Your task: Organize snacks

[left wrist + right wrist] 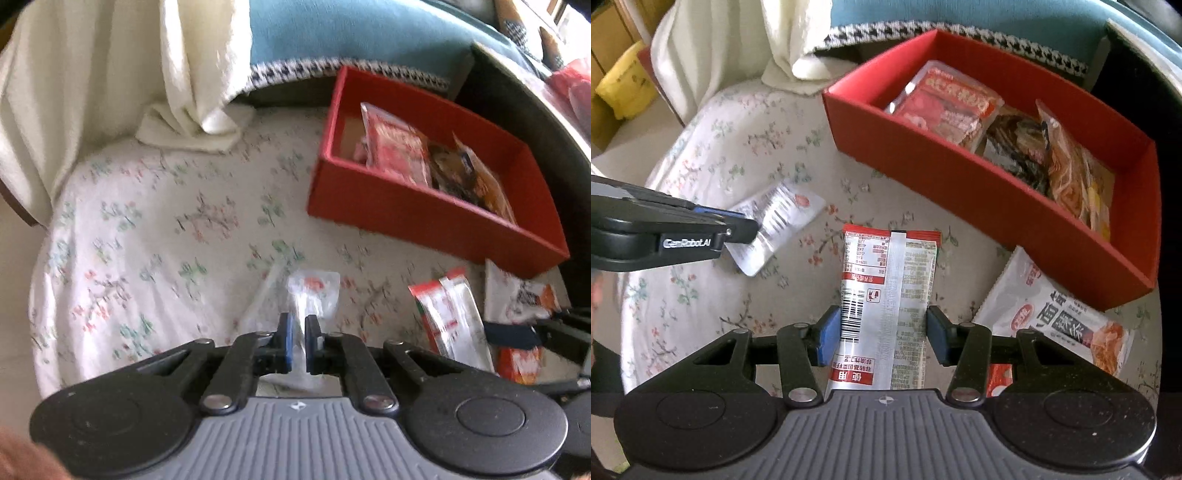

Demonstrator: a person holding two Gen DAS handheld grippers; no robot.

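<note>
My left gripper [298, 328] is shut on the near edge of a small clear-and-white snack packet [314, 291], just over the floral cloth. From the right wrist view the same left gripper [750, 229] pinches that packet [783, 218] at its corner. My right gripper [882, 332] has closed on a long red-and-white packet [886, 280], one pad against each long side. The red box [923, 173] stands behind, holding a red packet [949, 103], a dark packet [1015, 140] and an orange packet [1071, 173].
A white packet with orange print [1052, 317] lies to the right, against the box's front wall. A small orange packet [999, 380] lies under my right gripper's arm. A white towel [192, 92] and a teal cushion [351, 29] sit behind the floral cloth [147, 221].
</note>
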